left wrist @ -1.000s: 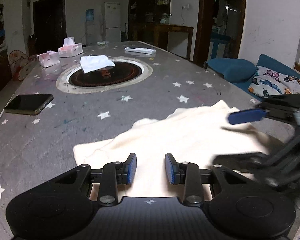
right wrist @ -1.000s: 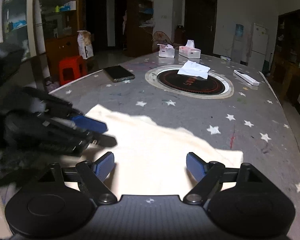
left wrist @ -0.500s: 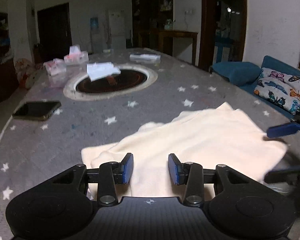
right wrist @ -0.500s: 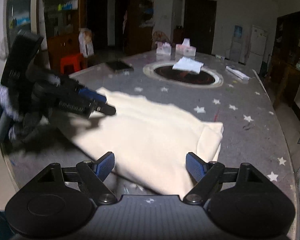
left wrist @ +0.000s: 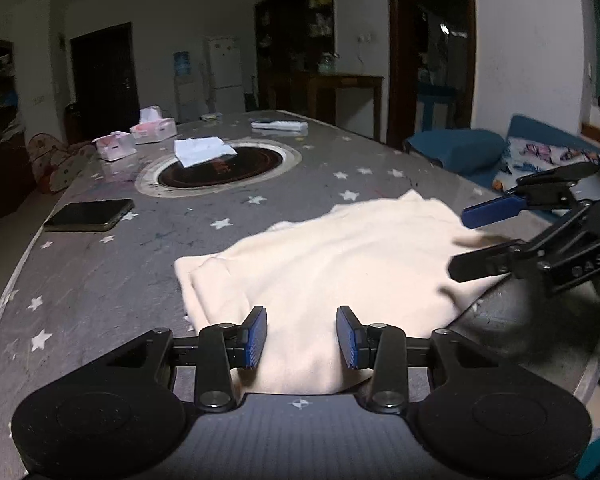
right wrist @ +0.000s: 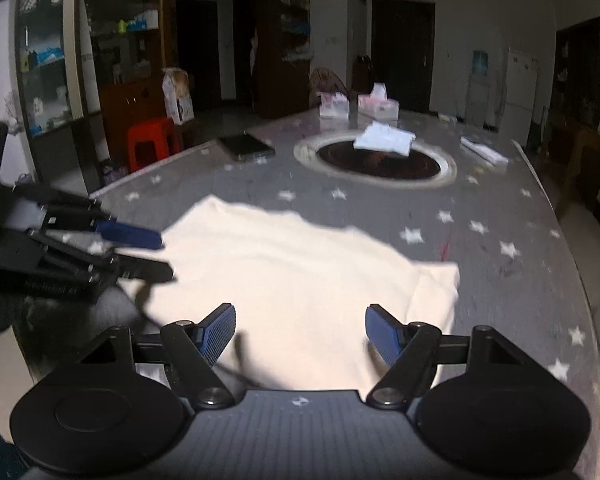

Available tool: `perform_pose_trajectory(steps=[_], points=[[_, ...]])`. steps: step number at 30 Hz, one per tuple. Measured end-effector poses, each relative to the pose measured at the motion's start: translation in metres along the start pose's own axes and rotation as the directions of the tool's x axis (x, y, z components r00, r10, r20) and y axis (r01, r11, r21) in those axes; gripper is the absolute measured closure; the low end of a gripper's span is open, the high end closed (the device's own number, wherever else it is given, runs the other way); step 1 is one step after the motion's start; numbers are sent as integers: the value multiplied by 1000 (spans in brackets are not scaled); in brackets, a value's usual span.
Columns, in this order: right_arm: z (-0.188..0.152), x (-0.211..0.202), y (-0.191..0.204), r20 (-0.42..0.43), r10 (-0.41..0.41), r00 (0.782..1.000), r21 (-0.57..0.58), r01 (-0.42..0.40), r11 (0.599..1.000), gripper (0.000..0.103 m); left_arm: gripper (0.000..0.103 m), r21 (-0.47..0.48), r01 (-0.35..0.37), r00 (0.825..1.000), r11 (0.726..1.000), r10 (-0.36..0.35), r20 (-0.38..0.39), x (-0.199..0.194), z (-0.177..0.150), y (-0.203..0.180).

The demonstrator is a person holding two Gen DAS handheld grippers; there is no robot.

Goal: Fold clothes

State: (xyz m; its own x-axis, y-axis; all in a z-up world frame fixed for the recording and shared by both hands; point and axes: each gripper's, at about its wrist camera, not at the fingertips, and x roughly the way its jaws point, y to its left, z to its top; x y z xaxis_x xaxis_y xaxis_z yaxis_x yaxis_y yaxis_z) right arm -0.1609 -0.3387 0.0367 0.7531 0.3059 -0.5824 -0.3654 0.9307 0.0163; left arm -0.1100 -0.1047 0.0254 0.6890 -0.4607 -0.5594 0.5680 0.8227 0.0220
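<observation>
A cream garment lies folded flat near the front edge of the grey star-patterned table; it also shows in the right wrist view. My left gripper is open and empty, its pads just above the garment's near edge. My right gripper is wide open and empty over the garment's near side. The right gripper also shows in the left wrist view, open at the garment's right edge. The left gripper also shows in the right wrist view, open at the garment's left edge.
A black phone lies at the table's left. A round inset burner holds a white folded cloth. Tissue boxes and a remote sit farther back. A blue sofa with cushions stands right of the table.
The left gripper has opened a little wider. The right gripper has swung back in toward the garment's right edge. The garment lies as before.
</observation>
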Motion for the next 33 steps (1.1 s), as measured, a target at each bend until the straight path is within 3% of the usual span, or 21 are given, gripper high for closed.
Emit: perform_pose_trajectory(steps=[7, 14, 25, 32, 33], points=[[-6, 31, 5, -50, 13, 999, -16, -14, 1000, 29, 58, -60, -51, 998, 997, 49, -27, -1, -12, 17], [14, 28, 0, -20, 11, 1000, -20, -11, 1000, 28, 59, -68, -46, 999, 997, 47, 3, -5, -3, 18], [24, 76, -37, -76, -13, 997, 100, 21, 995, 28, 58, -152, -103, 995, 983, 102, -16, 1, 4, 40], [20, 76, -33, -65, -27, 998, 92, 33, 995, 19, 67, -155, -109, 994, 982, 106, -25, 16, 12, 47], [20, 77, -33, -65, -30, 997, 88, 36, 995, 18, 77, -133, -113, 994, 985, 110, -30, 21, 13, 45]])
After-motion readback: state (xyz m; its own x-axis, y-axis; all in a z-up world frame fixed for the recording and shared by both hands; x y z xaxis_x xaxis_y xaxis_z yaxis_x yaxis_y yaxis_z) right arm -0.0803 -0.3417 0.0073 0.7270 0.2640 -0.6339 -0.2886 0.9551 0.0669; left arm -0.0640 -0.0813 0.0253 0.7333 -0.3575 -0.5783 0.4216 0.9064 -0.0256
